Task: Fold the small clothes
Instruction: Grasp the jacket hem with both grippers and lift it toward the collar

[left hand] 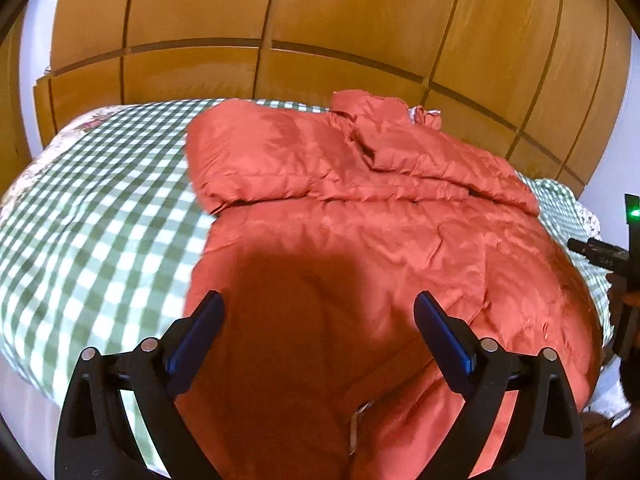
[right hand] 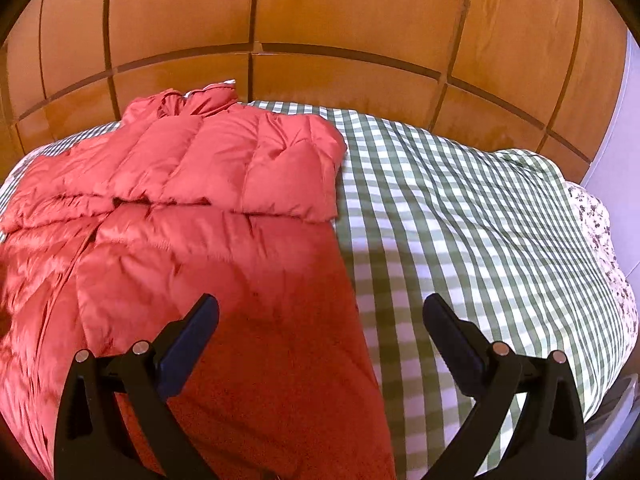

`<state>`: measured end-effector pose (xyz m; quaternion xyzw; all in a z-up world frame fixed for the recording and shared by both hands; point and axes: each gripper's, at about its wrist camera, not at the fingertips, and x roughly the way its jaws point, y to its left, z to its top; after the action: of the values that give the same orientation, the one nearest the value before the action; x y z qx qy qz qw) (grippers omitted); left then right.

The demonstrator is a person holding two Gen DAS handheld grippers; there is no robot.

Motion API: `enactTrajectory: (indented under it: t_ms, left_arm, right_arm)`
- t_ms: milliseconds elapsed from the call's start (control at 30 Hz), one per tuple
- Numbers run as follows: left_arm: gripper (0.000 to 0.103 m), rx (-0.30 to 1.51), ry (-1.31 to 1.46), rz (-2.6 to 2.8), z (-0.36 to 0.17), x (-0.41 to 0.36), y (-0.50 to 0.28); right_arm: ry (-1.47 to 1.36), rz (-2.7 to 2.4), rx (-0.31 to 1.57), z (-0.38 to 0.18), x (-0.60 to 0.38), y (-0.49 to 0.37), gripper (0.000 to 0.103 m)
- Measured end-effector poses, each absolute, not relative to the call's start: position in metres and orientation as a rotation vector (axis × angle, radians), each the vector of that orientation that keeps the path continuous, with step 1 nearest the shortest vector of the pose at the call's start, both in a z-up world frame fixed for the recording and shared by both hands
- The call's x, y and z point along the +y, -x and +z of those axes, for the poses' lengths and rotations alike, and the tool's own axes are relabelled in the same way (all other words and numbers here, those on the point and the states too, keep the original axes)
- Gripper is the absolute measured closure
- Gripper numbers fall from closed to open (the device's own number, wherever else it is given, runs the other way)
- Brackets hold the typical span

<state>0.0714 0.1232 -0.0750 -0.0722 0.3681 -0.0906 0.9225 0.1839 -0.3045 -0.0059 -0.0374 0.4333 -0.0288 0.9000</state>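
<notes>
A red-orange quilted puffer jacket (left hand: 360,216) lies on a bed with a green-and-white checked cover (left hand: 100,208). Both sleeves are folded across its upper body. My left gripper (left hand: 318,312) is open and empty, hovering over the jacket's lower left part. In the right wrist view the jacket (right hand: 192,208) fills the left half. My right gripper (right hand: 320,312) is open and empty above the jacket's lower right edge, one finger over the jacket and one over the checked cover (right hand: 460,220). The right gripper also shows at the far right of the left wrist view (left hand: 616,264).
A wooden panelled wardrobe (left hand: 320,20) stands right behind the bed. A floral sheet edge (right hand: 600,240) shows at the bed's right side. A metal zipper pull (left hand: 356,424) lies at the jacket's hem. White wall shows at both sides.
</notes>
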Motion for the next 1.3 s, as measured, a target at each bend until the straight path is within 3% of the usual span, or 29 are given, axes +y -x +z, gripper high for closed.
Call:
enactTrajectory:
  t_ms: [467, 700, 1067, 1300]
  left_arm:
    - [0.008, 0.876, 0.358, -0.201, -0.088, 0.173, -0.042]
    - [0.009, 0.960, 0.438, -0.220, -0.105, 0.189, -0.032]
    - [0.009, 1.030, 0.616, -0.307, -0.114, 0.200, -0.018]
    - [0.009, 1.289, 0.805, -0.415, -0.163, 0.187, -0.023]
  right_arm:
    - [-0.305, 0.174, 0.919, -0.015, -0.383, -0.105, 0.003]
    - [-0.492, 0.262, 0.983, -0.044, -0.402, -0.084, 0.021]
    - [-0.657, 0.410, 0.962, -0.061, -0.389, -0.076, 0.023]
    - [-0.732, 0.477, 0.965, -0.068, -0.390, -0.079, 0.024]
